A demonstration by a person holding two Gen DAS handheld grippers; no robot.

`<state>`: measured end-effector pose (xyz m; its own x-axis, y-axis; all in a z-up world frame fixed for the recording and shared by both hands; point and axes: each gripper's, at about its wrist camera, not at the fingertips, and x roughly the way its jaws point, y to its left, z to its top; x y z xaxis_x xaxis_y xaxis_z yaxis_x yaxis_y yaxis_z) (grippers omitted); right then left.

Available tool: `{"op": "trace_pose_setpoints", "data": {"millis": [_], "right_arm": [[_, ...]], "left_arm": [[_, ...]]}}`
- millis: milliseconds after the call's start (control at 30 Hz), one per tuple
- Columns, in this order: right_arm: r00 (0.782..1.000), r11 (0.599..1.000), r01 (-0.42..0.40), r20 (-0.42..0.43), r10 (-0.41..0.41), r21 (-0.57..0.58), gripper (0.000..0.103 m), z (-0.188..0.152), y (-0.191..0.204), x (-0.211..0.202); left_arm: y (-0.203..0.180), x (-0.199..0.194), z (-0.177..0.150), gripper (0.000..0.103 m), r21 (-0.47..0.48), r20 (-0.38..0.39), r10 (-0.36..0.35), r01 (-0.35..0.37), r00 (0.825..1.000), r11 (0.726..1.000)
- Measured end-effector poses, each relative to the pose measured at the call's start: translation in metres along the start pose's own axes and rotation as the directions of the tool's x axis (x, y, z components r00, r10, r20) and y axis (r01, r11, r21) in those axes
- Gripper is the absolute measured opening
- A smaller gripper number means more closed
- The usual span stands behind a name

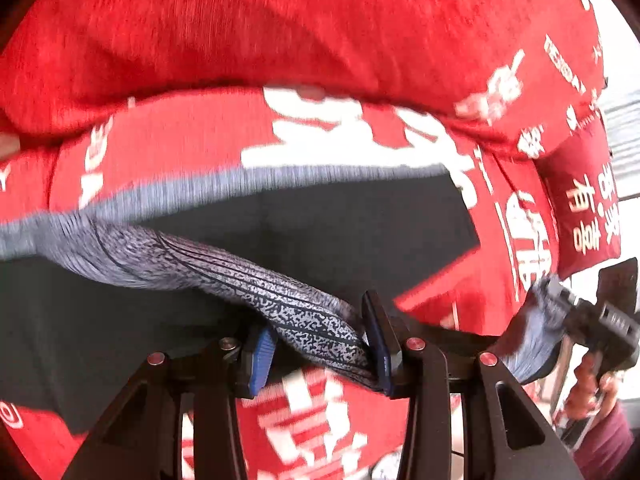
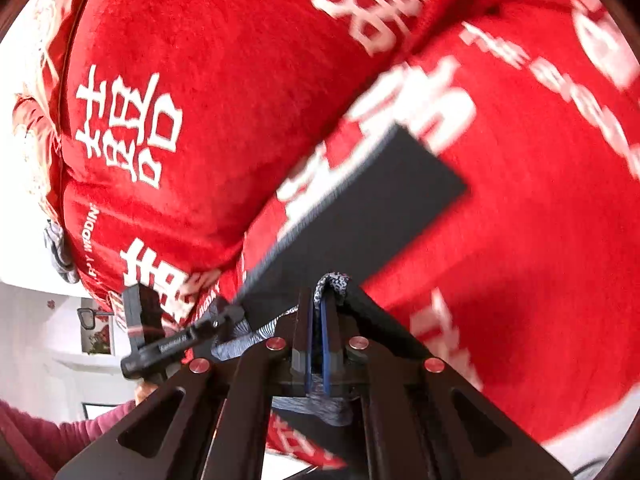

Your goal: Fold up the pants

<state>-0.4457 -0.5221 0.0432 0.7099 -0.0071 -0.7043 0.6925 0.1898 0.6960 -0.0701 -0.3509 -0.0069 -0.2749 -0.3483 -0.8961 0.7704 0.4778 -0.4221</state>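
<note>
Pants: dark, grey speckled waistband, lifted and stretched taut above the red bedspread, partly draped on it.

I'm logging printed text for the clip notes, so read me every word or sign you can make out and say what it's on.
"囍", large white double-happiness sign: on the red bedding.
"有喜", white characters: on the red pillow.
"WDDIN", partial small white lettering: on the red bedding, right wrist view.
Other white lettering on the bedding, and the small print on the left gripper: too blurred to read.
</note>
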Motion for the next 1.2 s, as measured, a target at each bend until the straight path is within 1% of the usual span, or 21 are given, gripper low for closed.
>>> {"op": "trace_pose_setpoints", "data": {"millis": [100,133,233,267,367,400,433,467,567,633,733,800,867,933,967,1000,1067,1100,1133,1167,1200], "right_arm": [[0.999,0.999,0.038,-0.011,-0.038,-0.021,0.003,0.051,0.001,0.018],[0.998,0.998,0.057,-0.020,-0.058,-0.022,0.003,0.069,-0.001,0.028],[0.993,0.994,0.101,-0.052,-0.102,-0.035,0.003,0.109,0.002,0.060],[0.989,0.991,0.127,-0.066,-0.129,-0.046,0.004,0.122,-0.002,0.070],[0.981,0.983,0.175,-0.074,-0.179,-0.053,0.013,0.141,-0.005,0.091],[0.976,0.977,0.204,-0.062,-0.207,-0.063,0.030,0.147,-0.004,0.093],[0.972,0.971,0.227,-0.040,-0.230,-0.075,0.050,0.152,-0.002,0.092],[0.970,0.967,0.240,-0.016,-0.242,-0.084,0.054,0.155,0.002,0.089],[0.957,0.949,0.289,0.051,-0.285,-0.126,0.055,0.154,0.009,0.067],[0.943,0.938,0.331,0.063,-0.326,-0.100,0.055,0.142,0.001,0.052],[0.935,0.935,0.354,0.020,-0.354,-0.004,0.055,0.105,-0.033,0.040],[0.936,0.934,0.351,-0.030,-0.350,0.071,0.054,0.083,-0.061,0.044],[0.953,0.939,0.304,-0.053,-0.299,0.162,0.047,0.068,-0.087,0.053],[0.962,0.940,0.271,-0.043,-0.268,0.206,0.024,0.066,-0.097,0.061],[0.966,0.942,0.256,-0.034,-0.255,0.215,0.019,0.068,-0.097,0.064],[0.972,0.949,0.235,-0.022,-0.236,0.210,0.016,0.070,-0.093,0.063],[0.984,0.974,0.175,0.016,-0.180,0.145,0.015,0.076,-0.075,0.055],[0.983,0.978,0.180,0.020,-0.184,0.107,0.015,0.077,-0.067,0.050],[0.976,0.974,0.214,0.012,-0.215,0.072,0.016,0.078,-0.063,0.049],[0.959,0.958,0.284,-0.016,-0.283,0.036,0.017,0.079,-0.063,0.055],[0.941,0.942,0.336,-0.055,-0.335,0.015,0.025,0.079,-0.067,0.062]], "left_arm": [[0.006,0.003,0.030,0.046,-0.014,0.013,0.047,-0.046,0.999,0.999],[0.007,0.004,0.040,0.048,-0.013,0.021,0.082,-0.082,0.996,0.997],[0.007,-0.003,0.055,0.072,0.000,0.052,0.132,-0.132,0.990,0.991],[0.009,-0.008,0.058,0.076,0.002,0.071,0.141,-0.142,0.987,0.990],[0.015,-0.020,0.062,0.076,0.006,0.083,0.183,-0.184,0.980,0.983],[0.017,-0.021,0.061,0.076,0.006,0.082,0.205,-0.206,0.975,0.979],[0.020,-0.020,0.059,0.076,0.005,0.073,0.235,-0.236,0.969,0.972],[0.023,-0.018,0.056,0.076,-0.001,0.063,0.252,-0.252,0.966,0.968],[0.035,-0.010,0.040,0.076,-0.039,0.025,0.284,-0.283,0.958,0.958],[0.040,-0.003,0.028,0.076,-0.062,0.003,0.299,-0.298,0.954,0.952],[0.043,0.016,0.013,0.076,-0.083,-0.034,0.320,-0.322,0.947,0.943],[0.044,0.027,0.006,0.076,-0.088,-0.053,0.323,-0.327,0.945,0.941],[0.045,0.035,0.001,0.076,-0.089,-0.067,0.328,-0.333,0.942,0.939],[0.045,0.039,-0.001,0.076,-0.091,-0.071,0.337,-0.342,0.939,0.935],[0.045,0.040,-0.001,0.076,-0.093,-0.077,0.342,-0.349,0.936,0.933],[0.044,0.039,0.000,0.076,-0.092,-0.075,0.345,-0.351,0.936,0.932],[0.041,0.035,0.000,0.076,-0.079,-0.058,0.354,-0.358,0.933,0.930],[0.040,0.035,0.000,0.076,-0.070,-0.058,0.364,-0.367,0.930,0.927],[0.040,0.036,-0.001,0.076,-0.063,-0.065,0.375,-0.379,0.925,0.923],[0.041,0.038,0.000,0.076,-0.064,-0.075,0.385,-0.390,0.920,0.919],[0.042,0.039,0.001,0.076,-0.072,-0.082,0.391,-0.396,0.917,0.915]]}}
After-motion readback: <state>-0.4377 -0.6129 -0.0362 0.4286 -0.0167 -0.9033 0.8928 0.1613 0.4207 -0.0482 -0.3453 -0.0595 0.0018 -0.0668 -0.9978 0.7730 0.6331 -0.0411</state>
